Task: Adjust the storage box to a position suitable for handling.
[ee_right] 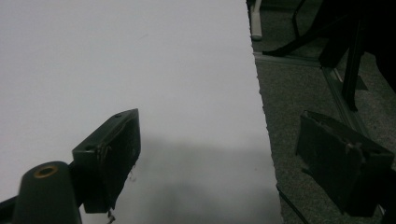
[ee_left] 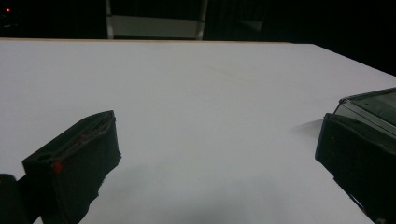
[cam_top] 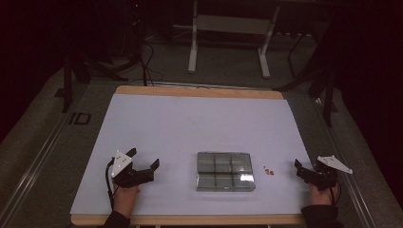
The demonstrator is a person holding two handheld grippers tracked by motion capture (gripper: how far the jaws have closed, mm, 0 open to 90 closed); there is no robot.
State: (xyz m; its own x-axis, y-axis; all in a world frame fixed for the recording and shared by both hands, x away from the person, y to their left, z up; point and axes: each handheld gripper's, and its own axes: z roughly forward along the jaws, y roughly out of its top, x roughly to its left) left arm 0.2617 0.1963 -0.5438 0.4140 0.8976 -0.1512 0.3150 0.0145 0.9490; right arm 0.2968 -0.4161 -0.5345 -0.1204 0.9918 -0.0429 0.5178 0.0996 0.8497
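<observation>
Both tongs rest apart and empty: left tongs, right tongs. The clear compartment box lies between them on the bench. Small reddish bits sit nearer the right tongs.

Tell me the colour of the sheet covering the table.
Pale lavender-white sheet, plain, with no pattern; clearest in the high view.

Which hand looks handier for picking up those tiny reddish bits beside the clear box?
Probably the right. The reddish bits lie between the clear box and the right gripper, which is open. The left gripper sits beyond the box.
</observation>
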